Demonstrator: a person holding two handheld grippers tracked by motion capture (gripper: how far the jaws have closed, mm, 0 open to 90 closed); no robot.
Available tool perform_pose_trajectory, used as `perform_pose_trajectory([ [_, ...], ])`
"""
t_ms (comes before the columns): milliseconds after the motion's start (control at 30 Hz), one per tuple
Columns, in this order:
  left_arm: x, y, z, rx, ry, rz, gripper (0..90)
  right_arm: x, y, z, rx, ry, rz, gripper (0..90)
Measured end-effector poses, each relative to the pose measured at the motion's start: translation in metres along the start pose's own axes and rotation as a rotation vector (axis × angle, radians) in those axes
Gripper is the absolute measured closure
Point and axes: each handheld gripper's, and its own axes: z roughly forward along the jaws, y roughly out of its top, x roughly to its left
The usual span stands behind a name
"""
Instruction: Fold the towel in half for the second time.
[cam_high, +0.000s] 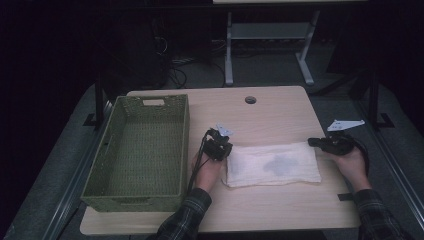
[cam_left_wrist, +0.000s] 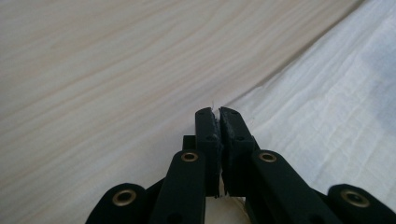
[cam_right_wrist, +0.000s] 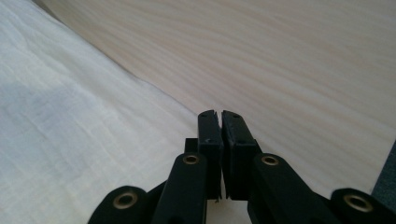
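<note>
Plaid sleeves come in at the bottom edge of the high view, each hand holding a gripper. Left gripper (cam_high: 223, 148) sits just left of frame center, at the upper left corner of the white cloth (cam_high: 272, 164). In the left gripper view its jaws are pressed together with the cloth's edge (cam_left_wrist: 327, 116) pinched between the tips, a few threads showing at the seam. Right gripper (cam_high: 314, 142) sits at right of center, at the cloth's upper right corner; in the right gripper view its jaws are also closed, tips right at the cloth's border (cam_right_wrist: 70, 130), but whether fabric is caught between them can't be made out.

Cloth lies flat as a folded rectangle in the lower middle of the frame, a grey smudge near its center, stretched between the two grippers. Wooden table (cam_high: 260, 115) underneath. Green woven basket (cam_high: 102, 165) stands at the left of the table, just beside the left hand (cam_high: 207, 172). Right hand (cam_high: 352, 165) rests near the table's right edge.
</note>
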Motion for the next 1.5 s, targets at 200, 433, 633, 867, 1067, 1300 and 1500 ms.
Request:
perform_pose_trajectory([
  [200, 0.006, 0.006, -0.004, -0.039, 0.012, -0.019, 86.6, -0.002, 0.007, -0.002, -0.038, -0.005, -0.014, 87.0],
  [433, 0.005, 0.005, -0.011, -0.053, 0.012, -0.011, 86.7, 0.003, 0.01, -0.009, -0.055, -0.005, -0.026, 87.0],
  [633, 0.0, 0.002, -0.021, -0.068, -0.001, 0.004, 86.7, 0.009, 0.007, -0.019, -0.06, 0.015, -0.032, 87.0],
  [867, -0.007, -0.001, -0.027, -0.072, -0.007, 0.021, 86.7, 0.014, -0.001, -0.029, -0.065, 0.03, -0.035, 87.1],
  [1067, -0.012, -0.007, -0.035, -0.069, -0.009, 0.037, 86.7, 0.022, -0.004, -0.036, -0.064, 0.04, -0.044, 87.1],
  [1300, -0.018, -0.015, -0.043, -0.061, -0.019, 0.052, 86.8, 0.031, -0.011, -0.04, -0.049, 0.057, -0.047, 87.1],
  [1500, -0.023, -0.02, -0.047, -0.053, -0.027, 0.062, 86.8, 0.037, -0.019, -0.045, -0.033, 0.066, -0.05, 87.1],
])
